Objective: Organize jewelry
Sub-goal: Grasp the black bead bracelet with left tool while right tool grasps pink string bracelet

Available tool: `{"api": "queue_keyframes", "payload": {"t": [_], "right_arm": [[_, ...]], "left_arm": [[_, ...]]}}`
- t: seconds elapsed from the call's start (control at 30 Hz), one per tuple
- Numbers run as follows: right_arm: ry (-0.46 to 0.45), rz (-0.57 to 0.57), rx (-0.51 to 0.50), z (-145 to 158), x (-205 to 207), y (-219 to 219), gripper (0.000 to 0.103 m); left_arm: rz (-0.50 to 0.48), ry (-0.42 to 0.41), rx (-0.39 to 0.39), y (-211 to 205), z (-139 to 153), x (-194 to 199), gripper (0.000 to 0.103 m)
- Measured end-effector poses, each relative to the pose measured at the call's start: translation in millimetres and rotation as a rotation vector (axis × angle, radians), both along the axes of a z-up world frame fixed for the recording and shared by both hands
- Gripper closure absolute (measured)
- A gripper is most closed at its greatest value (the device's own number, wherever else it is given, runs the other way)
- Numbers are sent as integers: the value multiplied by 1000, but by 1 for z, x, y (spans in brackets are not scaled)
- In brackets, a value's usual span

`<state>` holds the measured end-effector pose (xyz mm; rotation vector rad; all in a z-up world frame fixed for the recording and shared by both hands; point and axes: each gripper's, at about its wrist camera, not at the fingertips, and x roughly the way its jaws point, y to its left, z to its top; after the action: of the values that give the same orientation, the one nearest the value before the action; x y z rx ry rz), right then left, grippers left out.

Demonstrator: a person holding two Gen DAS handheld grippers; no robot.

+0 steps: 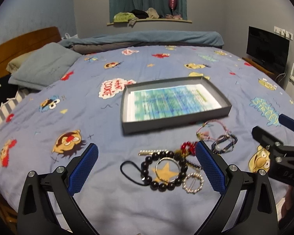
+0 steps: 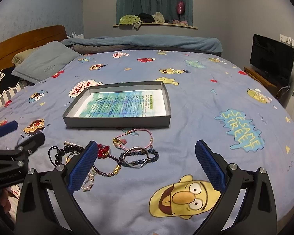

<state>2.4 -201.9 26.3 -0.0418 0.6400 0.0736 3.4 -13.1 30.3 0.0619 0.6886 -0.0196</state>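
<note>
Cartoon bedspread (image 2: 186, 117) — curtained window (image 2: 154, 0), perhaps a television (image 2: 272, 58).

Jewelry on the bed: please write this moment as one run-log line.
left gripper: open, above black bead bracelet | right gripper: open, empty | gray box: no jewelry inside | step: nothing picked yet

On the cartoon bedspread (image 1: 111, 129), the wide-open left gripper (image 1: 146, 168) frames a black bead bracelet (image 1: 163, 169) ringing a silver bangle (image 1: 167, 169); a grey tray (image 1: 174, 120) lies beyond.

Tray (image 2: 117, 122) on bedspread (image 2: 196, 137), jewelry (image 2: 135, 154) before it
</note>
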Motion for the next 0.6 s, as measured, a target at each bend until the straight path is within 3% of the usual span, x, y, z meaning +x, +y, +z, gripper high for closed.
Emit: {"api": "queue_keyframes", "payload": {"t": [0.33, 0.6], "right_arm": [[31, 9, -32, -1, 23, -1, 5], [37, 1, -35, -8, 59, -10, 5]], "left_arm": [[7, 18, -6, 9, 6, 24, 5], [-32, 73, -45, 34, -10, 63, 5]]}}
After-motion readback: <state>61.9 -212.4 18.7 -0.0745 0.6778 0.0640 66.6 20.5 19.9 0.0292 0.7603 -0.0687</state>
